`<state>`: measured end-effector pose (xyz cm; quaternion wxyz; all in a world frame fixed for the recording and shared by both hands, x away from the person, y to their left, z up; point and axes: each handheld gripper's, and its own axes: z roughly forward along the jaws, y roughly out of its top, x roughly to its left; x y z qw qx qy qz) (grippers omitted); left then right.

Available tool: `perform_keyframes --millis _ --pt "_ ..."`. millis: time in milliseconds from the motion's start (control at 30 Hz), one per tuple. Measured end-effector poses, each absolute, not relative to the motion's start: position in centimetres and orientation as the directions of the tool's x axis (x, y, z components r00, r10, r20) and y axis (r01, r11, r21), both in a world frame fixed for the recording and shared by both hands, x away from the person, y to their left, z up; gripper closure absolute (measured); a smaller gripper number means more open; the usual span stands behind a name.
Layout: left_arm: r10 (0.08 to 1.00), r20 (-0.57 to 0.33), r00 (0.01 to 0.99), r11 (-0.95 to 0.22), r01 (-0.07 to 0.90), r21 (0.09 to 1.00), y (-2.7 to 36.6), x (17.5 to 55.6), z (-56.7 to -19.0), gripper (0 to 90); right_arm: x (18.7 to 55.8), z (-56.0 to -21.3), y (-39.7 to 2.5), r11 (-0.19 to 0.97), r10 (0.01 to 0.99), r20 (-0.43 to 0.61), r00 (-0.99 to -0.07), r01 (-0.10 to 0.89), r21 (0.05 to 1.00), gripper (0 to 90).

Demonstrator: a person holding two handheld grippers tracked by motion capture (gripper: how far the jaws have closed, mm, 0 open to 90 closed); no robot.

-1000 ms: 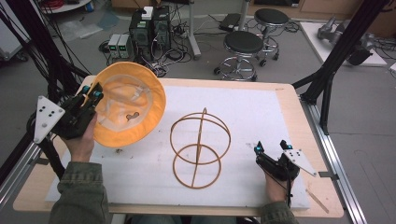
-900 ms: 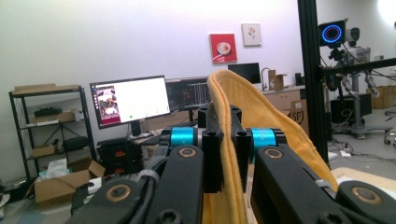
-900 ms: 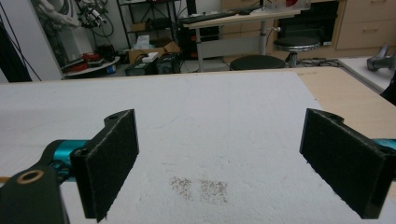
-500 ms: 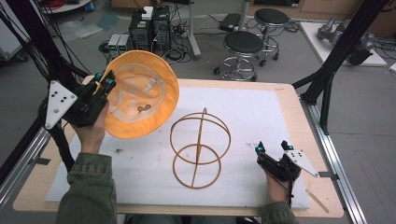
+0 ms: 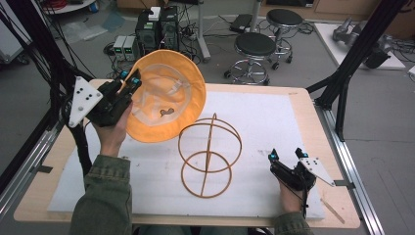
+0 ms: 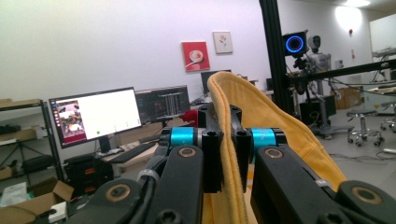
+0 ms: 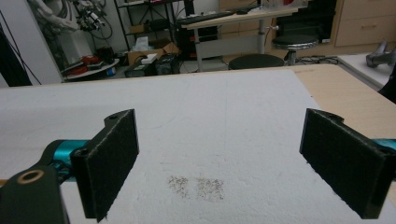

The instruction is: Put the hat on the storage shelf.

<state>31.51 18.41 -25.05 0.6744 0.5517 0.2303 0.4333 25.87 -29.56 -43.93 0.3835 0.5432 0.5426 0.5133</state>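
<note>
A person is sitting at a table w/ a two-jaw gripper in each hand. The left gripper (image 5: 128, 81) is being held up above the table's left side, and its jaws are clamping the brim of a yellow-orange bucket hat (image 5: 166, 98). The hat is hanging tilted in the air, its open inside facing the high camera, w/ a pale lining and a small label showing. In the left gripper view, the hat's brim (image 6: 229, 154) is running upright between the two black jaws, which are pressing on it from both sides; monitors and a shelf are standing in the room beyond.

Near the table's middle, just right of and below the hat, a wire hat stand (image 5: 209, 154) made of orange rings is standing upright on the white mat (image 5: 274, 117). The hat isn't touching it.

The right gripper (image 5: 285, 154) is resting low on the mat near the front right corner, well apart from the stand. In the right gripper view its jaws are standing wide apart w/ nothing between them, just bare mat w/ a faint dark smudge (image 7: 196, 185).
</note>
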Motion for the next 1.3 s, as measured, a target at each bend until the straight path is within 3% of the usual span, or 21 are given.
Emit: perform_keyframes --millis 533,733,1300 --pt "0.813 0.231 0.534 -0.031 -0.355 0.934 14.1 33.2 -22.1 86.9 25.9 -43.9 -29.8 -0.122 0.983 0.146 -0.113 0.194 0.973 10.6" --pt "0.801 0.250 0.544 -0.043 -0.365 0.930 12.4 32.2 -21.4 86.9 26.0 -43.9 -29.8 -0.127 0.982 0.151 -0.110 0.196 0.972 10.6" --pt "0.609 0.405 0.682 -0.096 -0.444 0.891 7.0 27.6 -22.0 86.8 25.9 -43.9 -29.8 -0.130 0.982 0.153 -0.113 0.190 0.973 10.6"
